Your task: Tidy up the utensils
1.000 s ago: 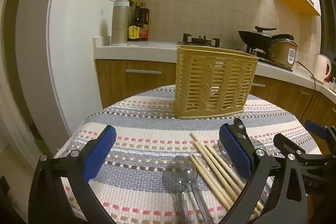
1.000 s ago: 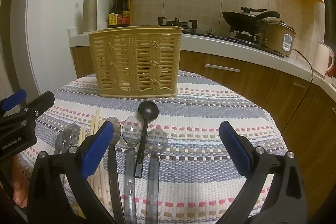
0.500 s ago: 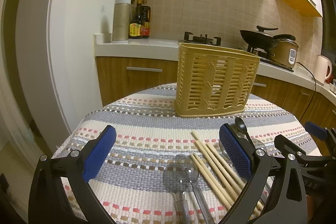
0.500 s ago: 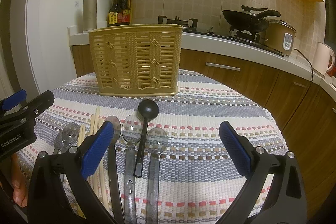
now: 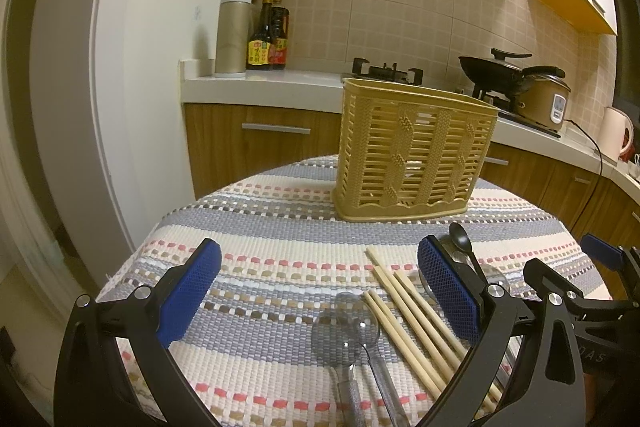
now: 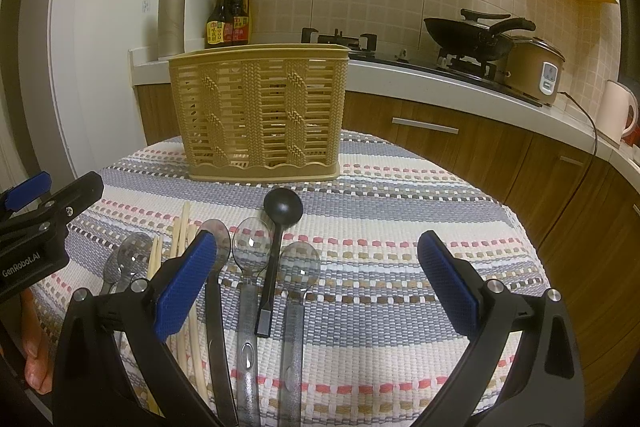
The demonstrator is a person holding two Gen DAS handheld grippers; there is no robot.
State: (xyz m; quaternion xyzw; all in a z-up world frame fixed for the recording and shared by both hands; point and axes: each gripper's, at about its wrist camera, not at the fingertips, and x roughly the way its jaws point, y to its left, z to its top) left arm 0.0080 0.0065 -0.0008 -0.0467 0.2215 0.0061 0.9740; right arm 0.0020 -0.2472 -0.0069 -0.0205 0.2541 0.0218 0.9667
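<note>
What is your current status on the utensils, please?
Left gripper open, empty; right gripper open, empty. Chopsticks, spoons lying on cloth; basket upright beyond. Nothing in the way.

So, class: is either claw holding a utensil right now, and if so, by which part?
Neither. The left claw and right claw are both open, with nothing between them.

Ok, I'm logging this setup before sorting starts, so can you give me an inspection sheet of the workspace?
Surface: round table under a striped woven cloth.
Job's things: tan slotted plastic utensil basket upright at the far side; wooden chopsticks, clear plastic spoons and a small black ladle lying flat.
Clutter: nothing seen.
Grippers: left gripper and right gripper both open, empty, above the utensils.
Cables: a black cord on the counter.
Surroundings: kitchen counter, black wok, sauce bottles.
</note>
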